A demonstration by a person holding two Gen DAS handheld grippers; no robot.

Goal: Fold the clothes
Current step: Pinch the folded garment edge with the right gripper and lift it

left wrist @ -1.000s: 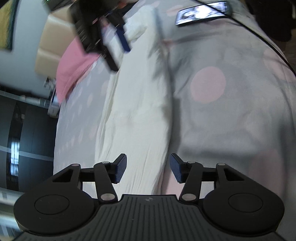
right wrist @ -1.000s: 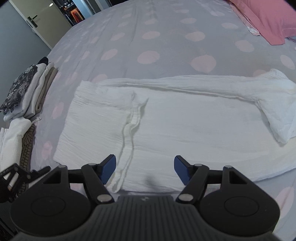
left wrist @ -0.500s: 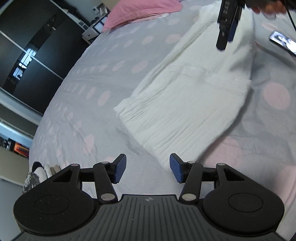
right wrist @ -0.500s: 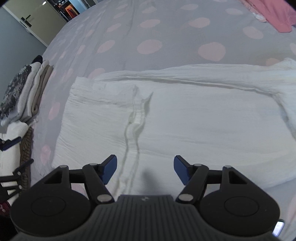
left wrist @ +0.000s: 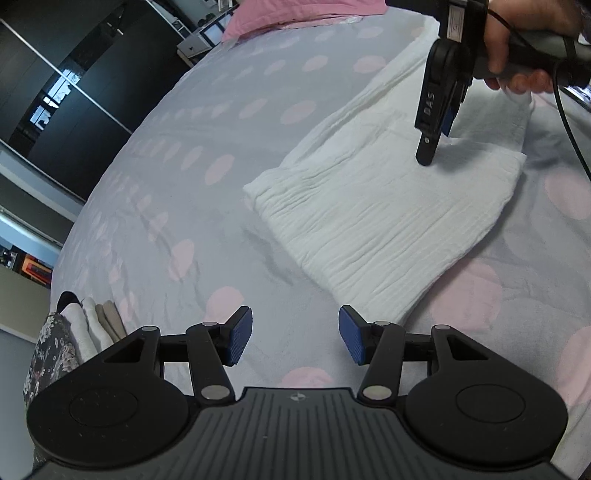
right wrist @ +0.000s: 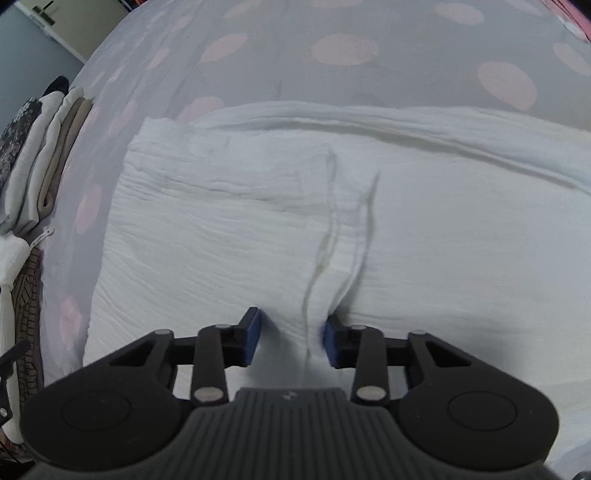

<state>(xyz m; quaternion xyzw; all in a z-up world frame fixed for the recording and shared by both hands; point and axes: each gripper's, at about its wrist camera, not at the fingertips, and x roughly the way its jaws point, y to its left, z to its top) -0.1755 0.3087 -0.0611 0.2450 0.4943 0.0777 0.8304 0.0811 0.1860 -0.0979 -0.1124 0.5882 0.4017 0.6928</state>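
A white crinkled garment (left wrist: 388,214) lies part-folded on the grey, pink-dotted bedspread (left wrist: 177,155). In the right wrist view it (right wrist: 221,229) fills the middle, with a hemmed flap folded over its left half. My right gripper (right wrist: 291,332) points down onto it and its jaws are closing, with a raised ridge of the white cloth pinched between the blue pads. The left wrist view shows that gripper (left wrist: 430,147) held by a hand (left wrist: 517,55), tips on the garment's far part. My left gripper (left wrist: 295,338) hangs open over bare bedspread just short of the garment's near corner, nothing between its fingers.
A stack of folded clothes (left wrist: 92,321) sits at the bed's edge, seen too in the right wrist view as folded clothes (right wrist: 40,162). A pink pillow (left wrist: 295,14) lies at the far end. Dark wardrobe doors (left wrist: 55,74) stand beyond the bed. A cable (left wrist: 569,122) trails from the right hand.
My right gripper dropped onto the garment and its jaws narrowed around a ridge of cloth. My left gripper rolled and swung off the garment to its end, staying open.
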